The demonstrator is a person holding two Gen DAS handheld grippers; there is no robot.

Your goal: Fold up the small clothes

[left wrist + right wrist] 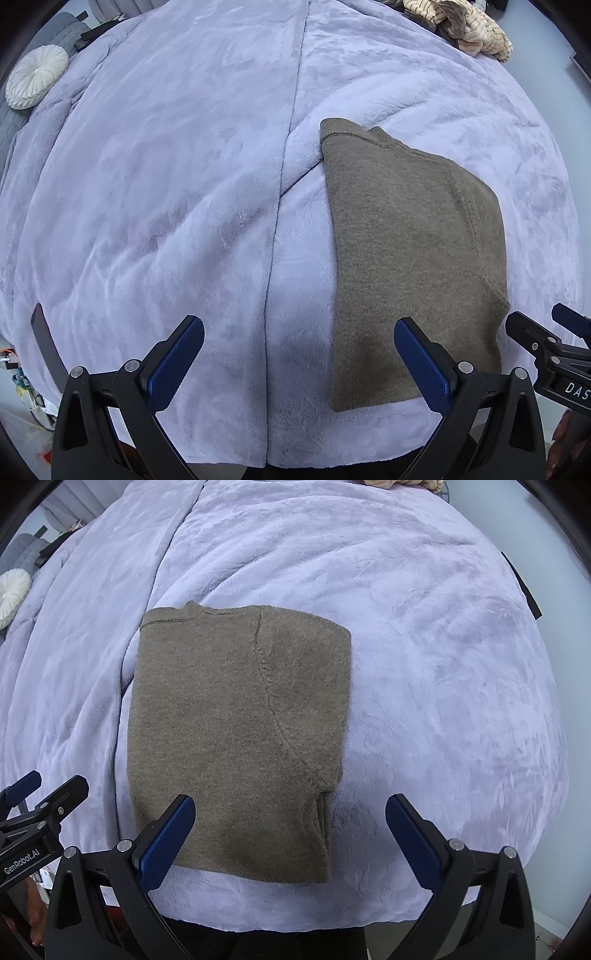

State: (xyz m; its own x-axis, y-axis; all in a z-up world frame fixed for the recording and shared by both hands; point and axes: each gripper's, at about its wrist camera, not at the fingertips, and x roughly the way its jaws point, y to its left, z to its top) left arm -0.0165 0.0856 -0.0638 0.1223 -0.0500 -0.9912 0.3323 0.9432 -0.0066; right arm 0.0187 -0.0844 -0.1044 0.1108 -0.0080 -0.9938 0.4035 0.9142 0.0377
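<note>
My left gripper (299, 360) stands spread wide with nothing between its blue pads (177, 363), hovering over the lavender blanket (166, 203) at the bottom of the left wrist view. My right gripper (290, 840) is just as wide and empty; its left pad (166, 843) overlaps the near edge of the folded olive-brown sweater (236, 731), though I cannot tell if it touches. The sweater lies flat on the blanket, centre-left in the right wrist view. A round white cushion (37, 75) sits upper left, and a heap of striped clothes (461, 27) upper right.
</note>
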